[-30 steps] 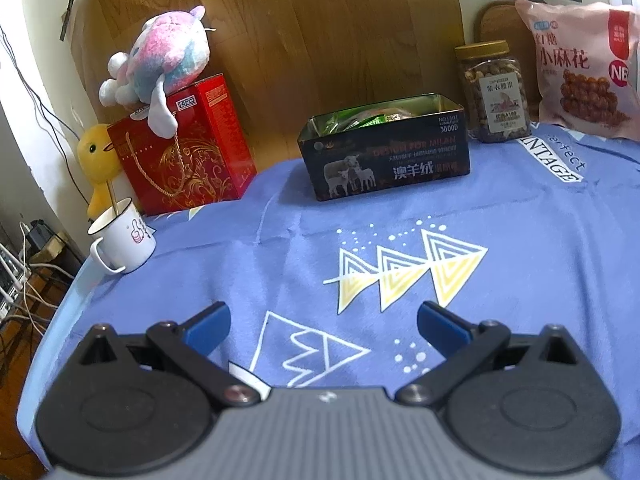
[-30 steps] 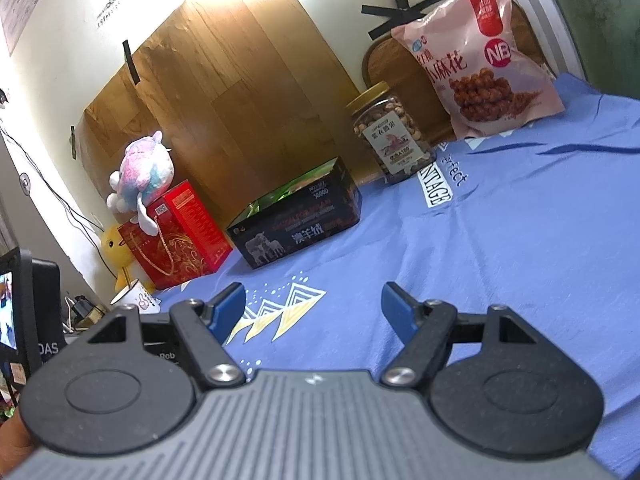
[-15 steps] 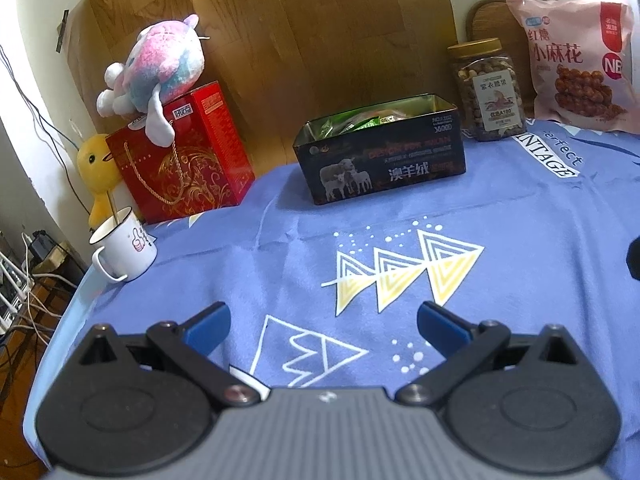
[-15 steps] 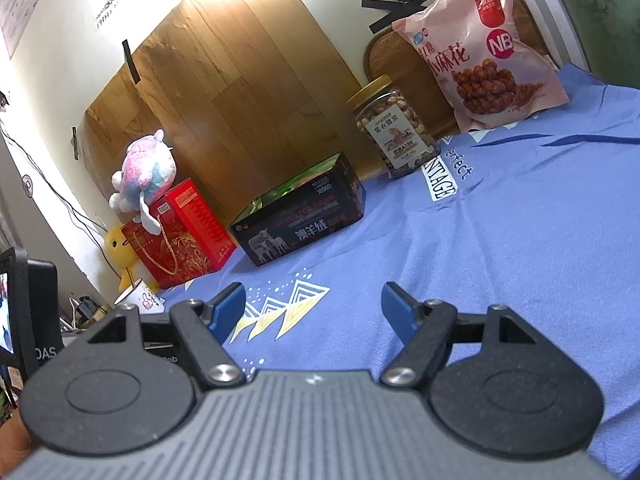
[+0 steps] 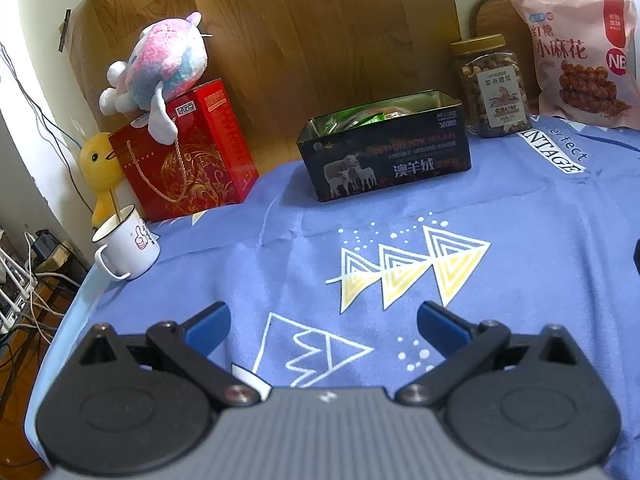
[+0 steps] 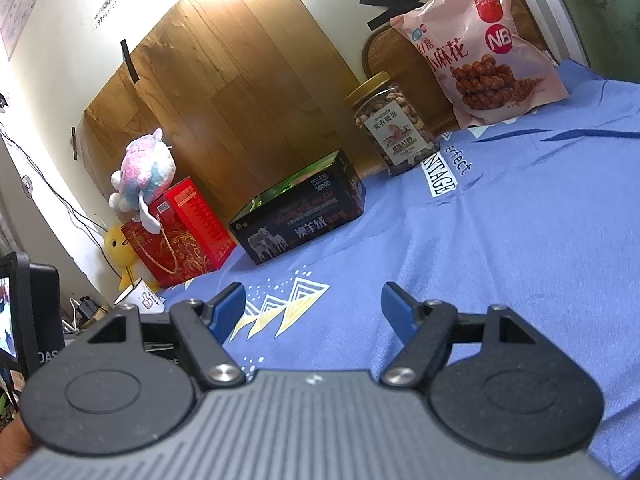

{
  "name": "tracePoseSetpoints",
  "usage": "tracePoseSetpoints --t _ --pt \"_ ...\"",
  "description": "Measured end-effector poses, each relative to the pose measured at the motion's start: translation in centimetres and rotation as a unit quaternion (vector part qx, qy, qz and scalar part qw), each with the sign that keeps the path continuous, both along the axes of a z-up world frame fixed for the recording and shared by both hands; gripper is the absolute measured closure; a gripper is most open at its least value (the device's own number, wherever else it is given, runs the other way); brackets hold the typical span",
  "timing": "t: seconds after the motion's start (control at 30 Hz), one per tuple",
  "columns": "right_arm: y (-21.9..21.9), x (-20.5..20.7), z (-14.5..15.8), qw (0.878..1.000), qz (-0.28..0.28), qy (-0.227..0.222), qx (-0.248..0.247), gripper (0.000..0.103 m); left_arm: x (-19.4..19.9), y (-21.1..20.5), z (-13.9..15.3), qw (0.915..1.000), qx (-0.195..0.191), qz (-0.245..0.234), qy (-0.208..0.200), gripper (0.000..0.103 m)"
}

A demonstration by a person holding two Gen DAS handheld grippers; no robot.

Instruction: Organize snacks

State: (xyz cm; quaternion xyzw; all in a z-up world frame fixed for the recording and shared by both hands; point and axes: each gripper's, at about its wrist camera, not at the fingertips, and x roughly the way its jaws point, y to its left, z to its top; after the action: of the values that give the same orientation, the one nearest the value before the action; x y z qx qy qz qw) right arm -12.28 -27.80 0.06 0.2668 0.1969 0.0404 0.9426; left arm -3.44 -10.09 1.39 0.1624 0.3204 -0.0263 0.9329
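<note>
A black tin box (image 5: 390,160) (image 6: 304,220) holding green snack packets stands at the back of the blue cloth. To its right are a clear nut jar (image 5: 494,88) (image 6: 390,120) with a gold lid and a pink snack bag (image 5: 576,60) (image 6: 480,52) leaning on the wall. My left gripper (image 5: 322,322) hovers open over the cloth's near part, well short of the tin, with nothing between its fingers. Open too and holding nothing, my right gripper (image 6: 312,308) sits low above the cloth, far from the snacks.
A red gift box (image 5: 188,160) with a pink plush toy (image 5: 160,68) on top stands at the back left, beside a yellow duck toy (image 5: 100,164) and a white mug (image 5: 126,244) near the table's left edge. Cables lie off the left side.
Both grippers have drawn back a little and the views have shifted, so the snack bag and jar sit further inside each frame. Neither gripper opened or shut.
</note>
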Motion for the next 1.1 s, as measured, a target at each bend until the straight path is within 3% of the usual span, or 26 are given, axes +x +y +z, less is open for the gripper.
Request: tracePoseSetpoints --t 1.1 --pt "0.59 -0.64 0.56 1.000 -0.012 0.006 -0.017 0.026 -0.13 0.93 0.45 0.9997 -0.024 -0.005 -0.001 0.000"
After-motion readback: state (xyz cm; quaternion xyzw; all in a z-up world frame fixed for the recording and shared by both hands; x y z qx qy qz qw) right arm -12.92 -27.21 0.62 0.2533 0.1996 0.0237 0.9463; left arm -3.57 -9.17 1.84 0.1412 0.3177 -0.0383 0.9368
